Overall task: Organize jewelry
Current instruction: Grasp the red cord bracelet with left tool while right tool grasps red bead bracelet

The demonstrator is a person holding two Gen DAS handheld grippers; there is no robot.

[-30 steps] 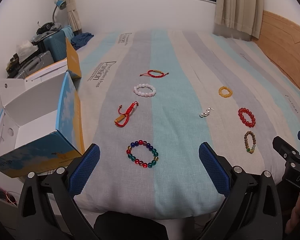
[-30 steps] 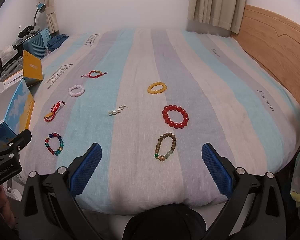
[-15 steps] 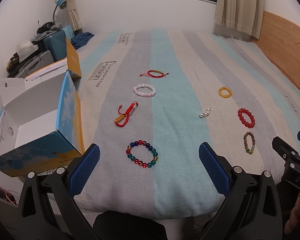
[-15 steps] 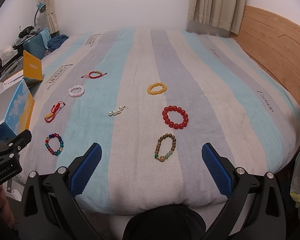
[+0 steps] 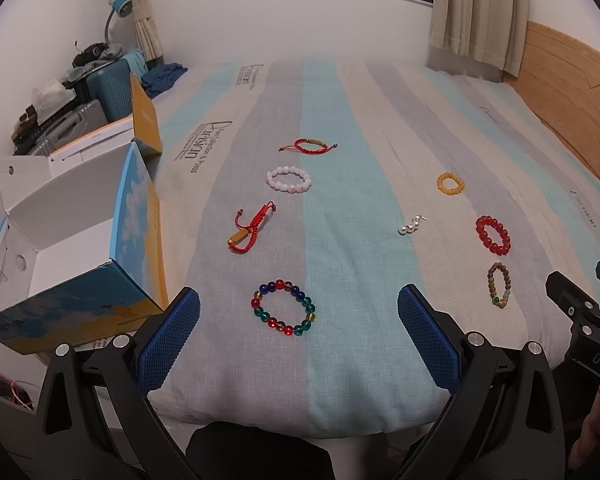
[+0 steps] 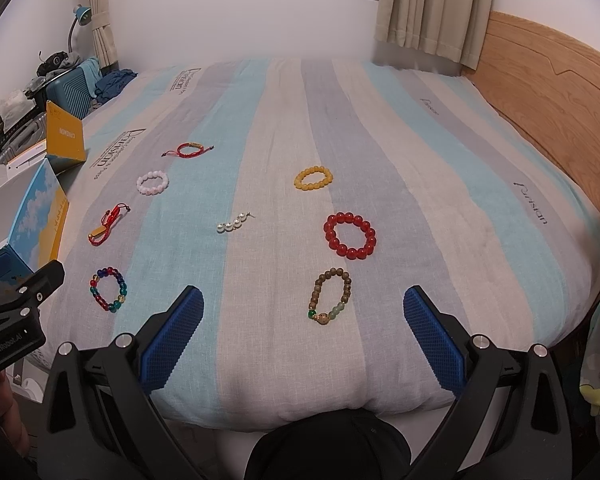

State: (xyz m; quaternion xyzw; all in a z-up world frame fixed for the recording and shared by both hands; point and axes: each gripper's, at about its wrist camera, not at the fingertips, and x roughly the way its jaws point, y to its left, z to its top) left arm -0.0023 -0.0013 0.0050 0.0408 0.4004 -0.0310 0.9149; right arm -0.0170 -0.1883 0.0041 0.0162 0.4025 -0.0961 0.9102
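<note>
Bed (image 6: 440, 184): a striped quilt in blue, grey and cream filled both views and bore all the jewelry.
Headboard (image 6: 548, 76): light wood, along the bed's right side.
Box (image 5: 80, 240): an open carton with a white inside and sky-print walls stood at the bed's left edge.
Left gripper (image 5: 298, 332): it hovered above the near edge of the bed, its blue-padded fingers spread wide with nothing between them.
Right gripper (image 6: 302, 332): it hovered in the same way further right, fingers wide apart and empty.
Multicolour bracelet (image 5: 283, 307): it lay flat just ahead of the left gripper, between its two fingers in the view.
Red bead bracelet (image 6: 349, 235): it lay right of centre, beyond the brown bracelet.
Brown bead bracelet (image 6: 331, 295): an oval with green beads at its near end, it was closest to the right gripper.
Yellow bracelet (image 6: 313, 177): it lay beyond the red beads.
Pink-white bracelet (image 5: 288, 178): it lay on the grey stripe, beyond the red cord.
Red cord bracelet (image 5: 252, 229): it lay near the box, with a gold tag.
Thin red cord bracelet (image 5: 310, 146): it was the farthest piece.
Pearl string (image 6: 233, 223): a short string mid-bed, apart from the rest.
</note>
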